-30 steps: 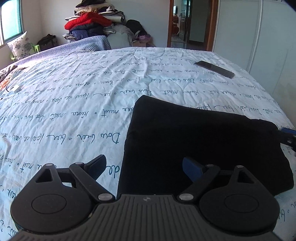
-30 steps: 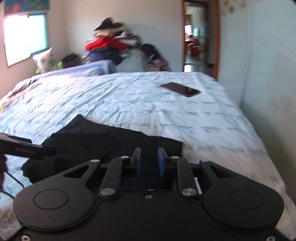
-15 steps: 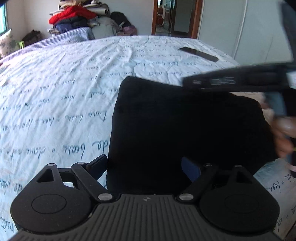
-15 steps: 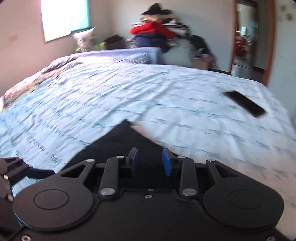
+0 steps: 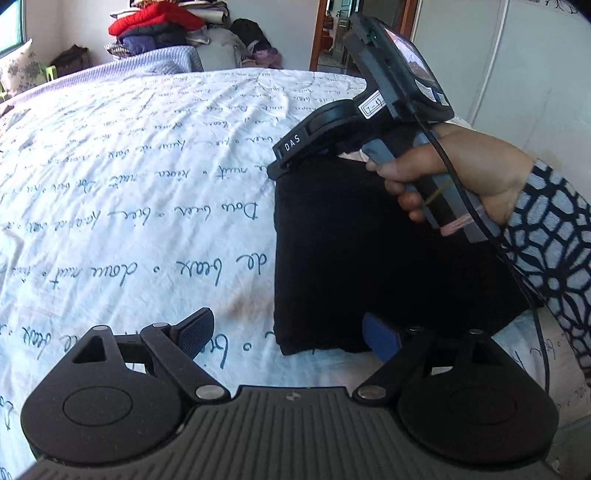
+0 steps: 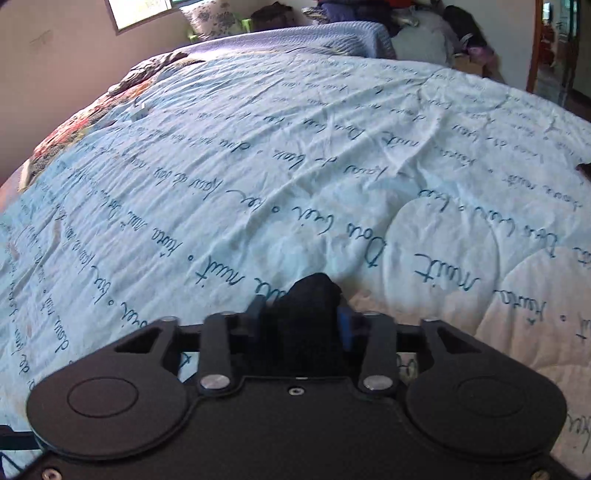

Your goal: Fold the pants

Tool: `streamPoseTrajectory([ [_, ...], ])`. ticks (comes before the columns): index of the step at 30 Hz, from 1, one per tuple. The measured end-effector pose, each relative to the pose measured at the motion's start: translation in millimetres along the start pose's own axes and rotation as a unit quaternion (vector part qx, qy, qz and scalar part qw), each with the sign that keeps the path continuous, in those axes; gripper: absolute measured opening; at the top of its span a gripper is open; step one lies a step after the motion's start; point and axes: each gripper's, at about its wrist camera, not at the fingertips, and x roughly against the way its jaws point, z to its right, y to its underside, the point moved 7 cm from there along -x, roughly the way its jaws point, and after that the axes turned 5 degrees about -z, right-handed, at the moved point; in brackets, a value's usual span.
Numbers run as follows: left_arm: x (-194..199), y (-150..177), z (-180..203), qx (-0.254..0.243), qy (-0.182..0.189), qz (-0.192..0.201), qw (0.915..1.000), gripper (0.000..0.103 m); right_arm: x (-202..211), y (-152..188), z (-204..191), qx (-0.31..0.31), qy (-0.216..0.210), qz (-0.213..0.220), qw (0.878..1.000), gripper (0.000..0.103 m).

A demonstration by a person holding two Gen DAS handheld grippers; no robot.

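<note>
The black pants (image 5: 369, 251) lie folded into a narrow stack on the printed bed sheet (image 5: 129, 184), right of centre in the left wrist view. My left gripper (image 5: 288, 332) is open and empty, just in front of the stack's near edge. My right gripper (image 6: 301, 314) is shut on a bunch of the black pants fabric (image 6: 314, 291). In the left wrist view the right gripper (image 5: 280, 166) shows at the stack's far left corner, held by a hand (image 5: 461, 173).
The white sheet with blue script (image 6: 258, 166) covers the whole bed. A pile of clothes (image 5: 159, 26) and a pillow (image 5: 22, 70) lie at the far end. A doorway (image 5: 332, 29) and a white wall stand at the right.
The right gripper has swung over the pants from the right side to the stack's far left corner, carrying fabric with it. The stack is now narrower. The left gripper has pulled back slightly.
</note>
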Motion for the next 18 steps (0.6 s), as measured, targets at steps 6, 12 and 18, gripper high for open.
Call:
streamPoseTrajectory([
  [6,-1,9,7,-0.016,0.005,-0.010,0.9998,0.089,-8,-10,5,-0.002,0.073,0.033,0.997,0.009],
  [12,15,1,-9,-0.017,-0.018,-0.001,0.9997,0.089,52,-9,-7,0.019,0.119,0.106,0.987,0.027],
  [18,39,-21,-82,0.092,-0.059,0.019,0.9938,0.089,120,53,-74,0.162,0.097,0.121,0.974,0.041],
])
